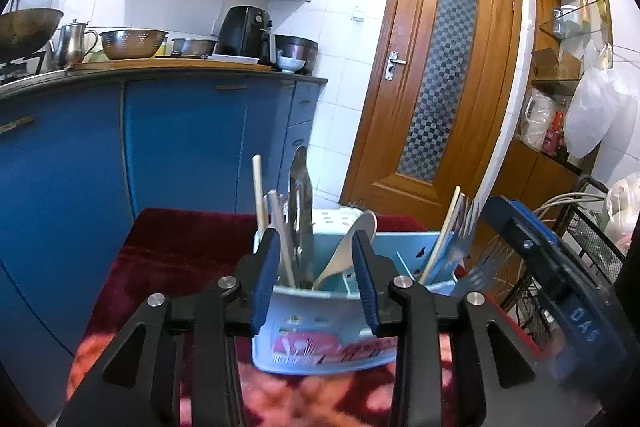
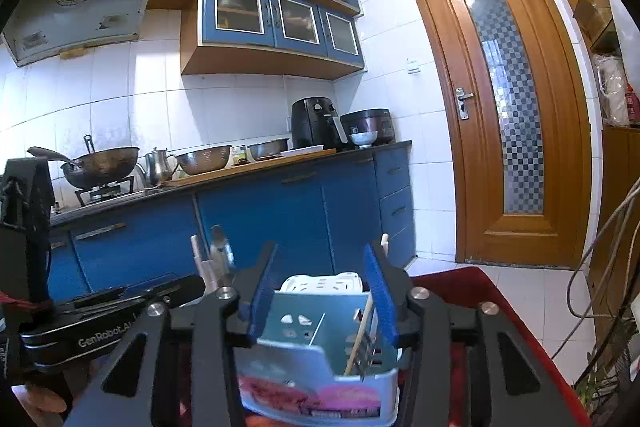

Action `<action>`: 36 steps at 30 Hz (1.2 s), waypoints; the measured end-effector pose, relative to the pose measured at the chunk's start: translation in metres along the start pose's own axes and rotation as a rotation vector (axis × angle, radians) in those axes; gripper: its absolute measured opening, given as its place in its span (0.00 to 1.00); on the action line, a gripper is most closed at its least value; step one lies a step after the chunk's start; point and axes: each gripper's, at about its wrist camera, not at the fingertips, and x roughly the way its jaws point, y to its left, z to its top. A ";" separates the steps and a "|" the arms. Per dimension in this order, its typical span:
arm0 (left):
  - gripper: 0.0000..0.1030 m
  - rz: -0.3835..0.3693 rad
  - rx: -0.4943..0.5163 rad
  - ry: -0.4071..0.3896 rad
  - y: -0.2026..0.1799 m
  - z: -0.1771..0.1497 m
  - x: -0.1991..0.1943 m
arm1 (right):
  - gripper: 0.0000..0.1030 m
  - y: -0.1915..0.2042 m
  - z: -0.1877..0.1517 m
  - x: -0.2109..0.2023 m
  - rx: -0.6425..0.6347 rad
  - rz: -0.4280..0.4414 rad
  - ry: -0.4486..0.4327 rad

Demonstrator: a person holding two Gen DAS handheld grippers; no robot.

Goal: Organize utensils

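The caddy [image 1: 320, 323] sits on the red cloth [image 1: 176, 251] at six o'clock, spoons, forks [image 1: 466, 223] and chopsticks upright in its compartments. Both tongs — left [image 1: 316, 281], right [image 2: 322, 297] — stand half-wide and empty: sorting looks finished; next, draw clear.

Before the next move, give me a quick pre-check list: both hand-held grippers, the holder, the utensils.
1. Left hand-held gripper open, nothing clamped: ok.
2. Right hand-held gripper open, nothing clamped: ok.
3. Light blue perforated plastic utensil holder upright on the dark red patterned tablecloth: ok.
4. Utensils sorted by compartment: metal tongs and pale chopsticks on the left, white ceramic spoon in the middle, metal forks on the right: ok.
5. Table outside the holder free of leftover utensils: cannot tell, mostly hidden.
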 end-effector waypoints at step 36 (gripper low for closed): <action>0.66 0.180 0.045 0.102 -0.001 -0.088 -0.037 | 0.89 -0.017 -0.086 -0.065 0.047 -0.106 0.282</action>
